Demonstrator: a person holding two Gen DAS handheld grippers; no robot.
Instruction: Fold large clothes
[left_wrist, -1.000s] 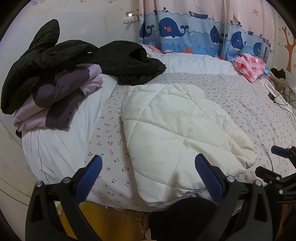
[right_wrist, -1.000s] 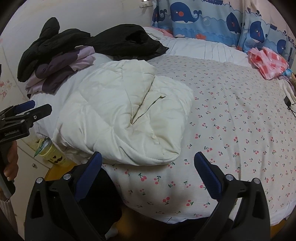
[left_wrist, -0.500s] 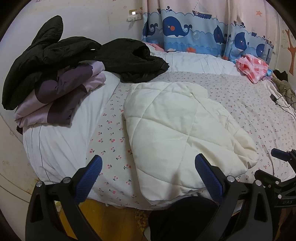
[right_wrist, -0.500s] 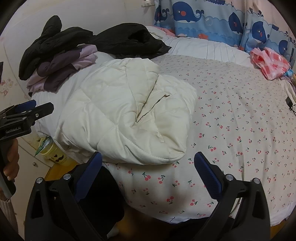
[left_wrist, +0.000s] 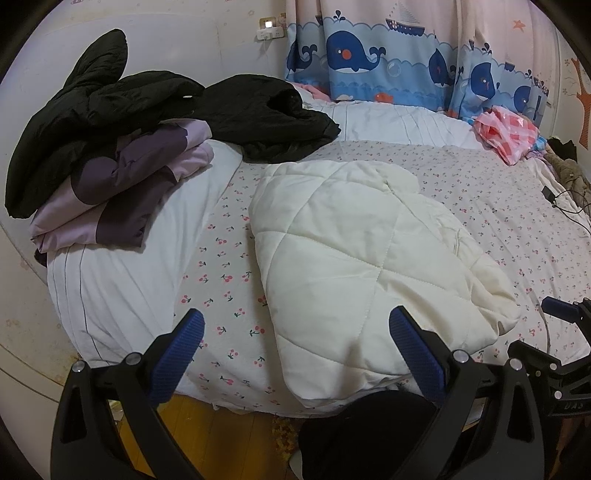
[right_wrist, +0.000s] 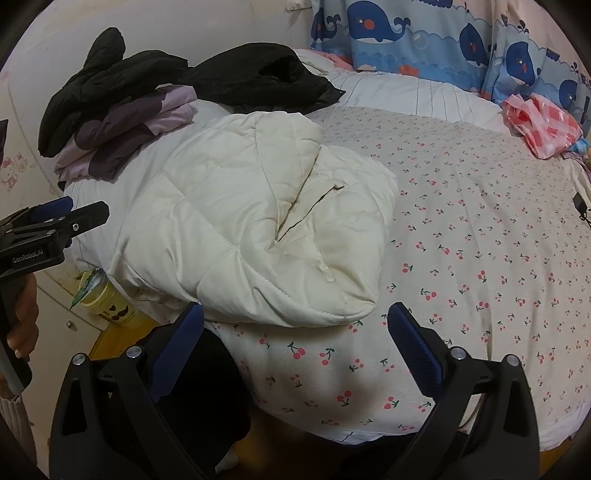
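A cream quilted padded garment (left_wrist: 362, 258) lies folded into a bundle on the cherry-print bed sheet (left_wrist: 229, 266), near the bed's front edge; it also shows in the right wrist view (right_wrist: 258, 229). My left gripper (left_wrist: 295, 350) is open and empty, held just before the bed edge at the garment's near left corner. My right gripper (right_wrist: 295, 343) is open and empty, at the garment's near right corner. Neither touches the fabric. The left gripper shows at the left of the right wrist view (right_wrist: 55, 221).
A stack of black (left_wrist: 92, 122) and purple (left_wrist: 122, 184) jackets sits on the bed's left side, with another black garment (left_wrist: 269, 114) behind. A pink checked cloth (left_wrist: 509, 133) lies far right. A cable (left_wrist: 561, 206) runs on the sheet. A yellow cup (right_wrist: 107, 302) stands beside the bed.
Both grippers have drifted slightly closer to the bed and the garment. Both stay open and empty. The garment has not moved.
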